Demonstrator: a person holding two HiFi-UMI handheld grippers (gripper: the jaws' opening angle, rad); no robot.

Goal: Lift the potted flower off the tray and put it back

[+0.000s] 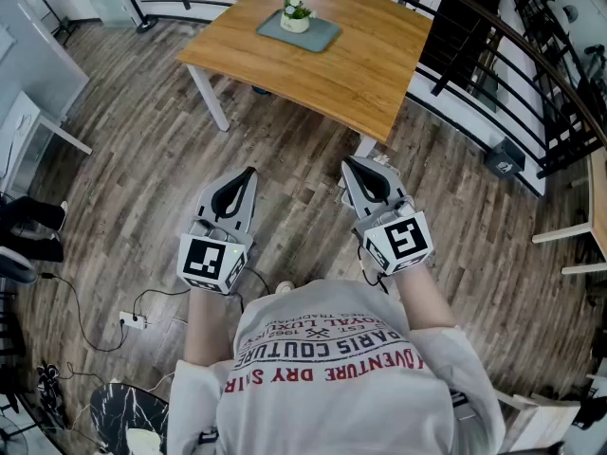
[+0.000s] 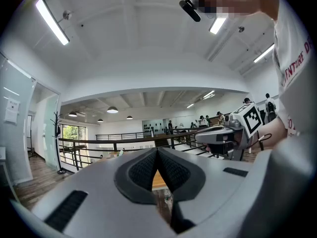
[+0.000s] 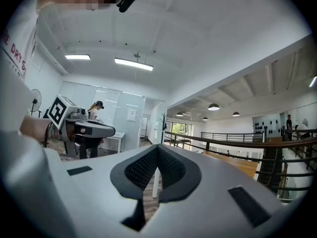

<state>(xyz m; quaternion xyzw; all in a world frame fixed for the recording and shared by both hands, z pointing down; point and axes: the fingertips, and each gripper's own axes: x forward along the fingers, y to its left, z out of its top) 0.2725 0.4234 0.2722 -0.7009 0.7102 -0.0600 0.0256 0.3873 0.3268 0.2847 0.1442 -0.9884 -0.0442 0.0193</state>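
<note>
A small white pot with green leaves, the potted flower (image 1: pixel 296 14), stands on a grey-blue tray (image 1: pixel 318 35) on the far wooden table (image 1: pixel 351 64). I hold both grippers level in front of my body, well short of the table. My left gripper (image 1: pixel 249 172) is shut with nothing in it; its tips meet in the left gripper view (image 2: pixel 157 150). My right gripper (image 1: pixel 347 162) is shut and empty too, its tips together in the right gripper view (image 3: pixel 158 148). Each gripper view shows the other gripper off to the side.
A black railing (image 1: pixel 493 36) runs behind and to the right of the table. The table's white legs (image 1: pixel 211 98) stand on wooden floor. A power strip and cables (image 1: pixel 133 320) lie on the floor at my left. A white desk (image 1: pixel 24 126) stands at the left edge.
</note>
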